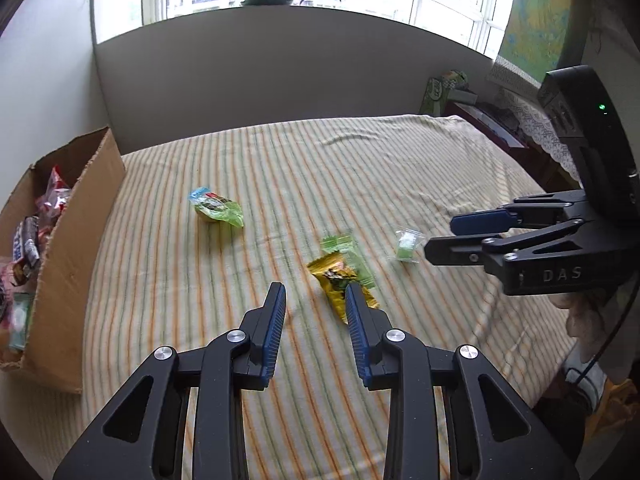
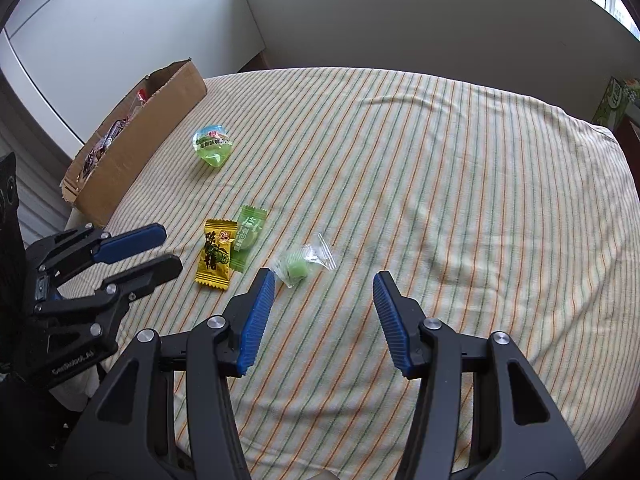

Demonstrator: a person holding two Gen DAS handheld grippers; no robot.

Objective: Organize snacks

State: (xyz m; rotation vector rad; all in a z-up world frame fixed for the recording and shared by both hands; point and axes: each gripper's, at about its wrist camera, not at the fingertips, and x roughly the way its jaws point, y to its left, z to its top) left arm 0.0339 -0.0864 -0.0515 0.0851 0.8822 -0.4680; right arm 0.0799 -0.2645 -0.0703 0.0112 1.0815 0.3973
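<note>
A striped tablecloth [image 2: 400, 160] is spread with light, crinkly candies [image 2: 214, 256]. Both the left gripper [image 1: 316, 300] and right gripper [image 2: 324, 280] are held wide, empty; a wrapper's crimped end is judged best gripped.

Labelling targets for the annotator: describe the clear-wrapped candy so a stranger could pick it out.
On the striped tablecloth, three small snacks lie clustered away from the cardboard box. The clear plastic packet with a pale green cube inside lies farthest from the box, beside the green wrapper and yellow wrapper. Only it is see-through; the others are opaque and printed.
</note>
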